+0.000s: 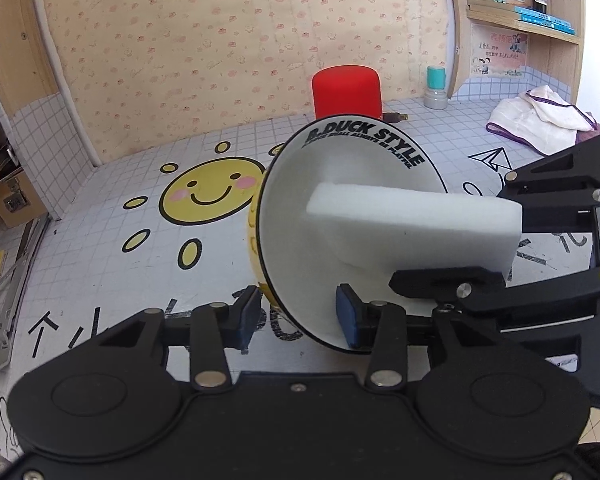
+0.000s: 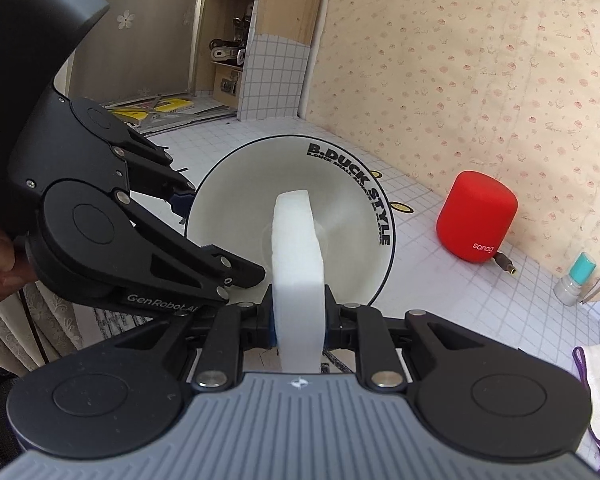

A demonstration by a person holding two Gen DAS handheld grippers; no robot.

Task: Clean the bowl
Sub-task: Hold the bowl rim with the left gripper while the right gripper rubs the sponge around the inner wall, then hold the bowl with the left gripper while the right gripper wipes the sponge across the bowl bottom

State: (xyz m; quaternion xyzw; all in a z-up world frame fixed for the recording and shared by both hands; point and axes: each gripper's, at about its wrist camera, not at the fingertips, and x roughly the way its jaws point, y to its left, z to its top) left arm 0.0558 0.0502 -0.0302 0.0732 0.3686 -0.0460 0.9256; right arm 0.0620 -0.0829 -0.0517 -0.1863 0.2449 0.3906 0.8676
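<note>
I see left gripper (image 1: 298, 314) loosely straddling glossy white bowl (image 1: 300, 200) rim, pad contact unclear | right gripper (image 2: 298, 320) clamped on soft white sponge block (image 2: 296, 264) inside tilted bowl

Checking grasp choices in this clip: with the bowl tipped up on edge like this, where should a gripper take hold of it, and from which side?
Grip the bowl at its lower rim, coming from below its open face, one finger inside and one behind the wall. The thin flared rim fits between the fingers, and this leaves the inside free for the sponge in the right gripper. The left gripper straddles the rim there.
</note>
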